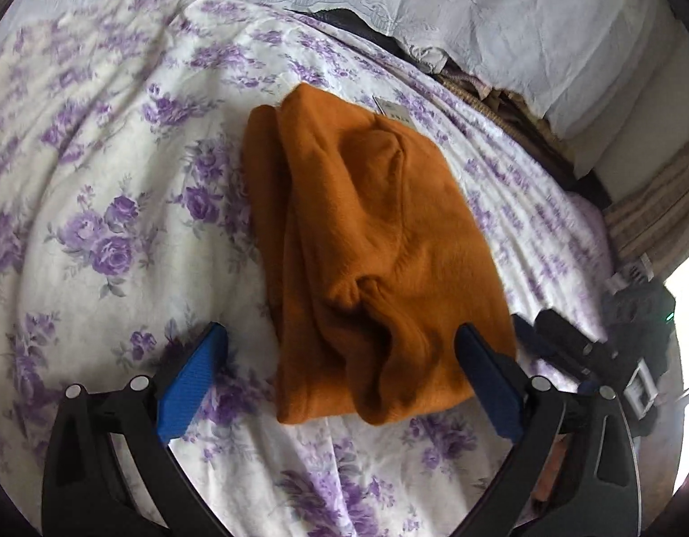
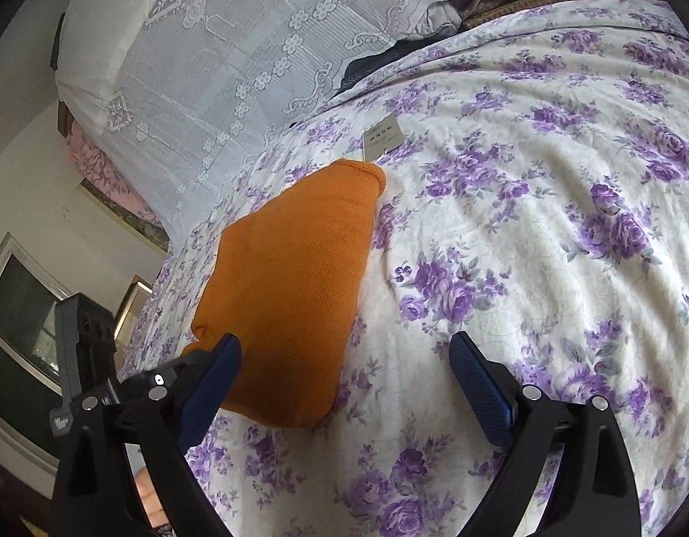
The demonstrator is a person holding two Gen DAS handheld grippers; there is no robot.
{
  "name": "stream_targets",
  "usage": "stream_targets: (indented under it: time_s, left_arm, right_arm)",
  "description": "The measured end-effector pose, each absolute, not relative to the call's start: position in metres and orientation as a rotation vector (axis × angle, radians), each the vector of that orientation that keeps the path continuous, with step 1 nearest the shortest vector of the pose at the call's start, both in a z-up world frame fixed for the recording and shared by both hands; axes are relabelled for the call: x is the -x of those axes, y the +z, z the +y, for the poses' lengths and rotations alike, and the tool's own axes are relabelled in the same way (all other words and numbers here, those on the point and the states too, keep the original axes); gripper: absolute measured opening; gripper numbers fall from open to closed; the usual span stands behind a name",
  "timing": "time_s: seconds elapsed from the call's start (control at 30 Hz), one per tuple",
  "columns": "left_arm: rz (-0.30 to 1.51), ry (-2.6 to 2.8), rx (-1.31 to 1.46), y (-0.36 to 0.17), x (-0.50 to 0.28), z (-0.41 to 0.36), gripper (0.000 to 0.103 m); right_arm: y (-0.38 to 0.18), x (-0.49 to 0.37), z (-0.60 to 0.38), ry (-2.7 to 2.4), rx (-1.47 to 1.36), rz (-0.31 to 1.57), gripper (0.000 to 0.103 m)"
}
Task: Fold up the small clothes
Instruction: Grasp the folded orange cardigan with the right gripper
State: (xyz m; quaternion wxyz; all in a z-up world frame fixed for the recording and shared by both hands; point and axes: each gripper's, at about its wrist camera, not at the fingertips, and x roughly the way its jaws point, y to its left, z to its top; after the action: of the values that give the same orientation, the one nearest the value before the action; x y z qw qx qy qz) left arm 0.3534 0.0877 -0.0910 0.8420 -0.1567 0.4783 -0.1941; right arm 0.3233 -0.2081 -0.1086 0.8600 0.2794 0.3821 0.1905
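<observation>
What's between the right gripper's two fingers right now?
Right wrist view: the right gripper is open, with the orange garment's near corner and flowered bedsheet between its fingers.

An orange knitted garment (image 1: 367, 246) lies folded into a long, narrow bundle on the bed (image 1: 98, 223), on its purple-flowered sheet. Its upper layer is rumpled into soft creases. A paper tag (image 2: 380, 136) sticks out from its far end.

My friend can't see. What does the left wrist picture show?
A folded orange garment lies on a purple-flowered bedsheet. The left gripper hangs over its near end, jaws open and gripping nothing. A paper tag shows at its far end.
</observation>
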Motion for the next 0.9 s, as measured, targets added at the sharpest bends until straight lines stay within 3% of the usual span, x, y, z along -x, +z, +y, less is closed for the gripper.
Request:
stream_targets:
  time_s: [0.33, 0.67, 0.9]
  left_arm:
    - [1.020, -0.573, 0.552, -0.087, -0.381, 0.100, 0.099]
    - [1.062, -0.627, 0.512, -0.101, -0.418, 0.080, 0.099]
    - [1.035, -0.609, 0.474, -0.102, -0.425, 0.072, 0.097]
  right_arm:
    - [-0.110, -0.337, -0.202, 0.425, -0.591, 0.827, 0.095]
    - [-0.115, -0.375, -0.185, 0.474, -0.613, 0.877, 0.096]
    - [-0.117, -0.403, -0.162, 0.548, -0.578, 0.904, 0.088]
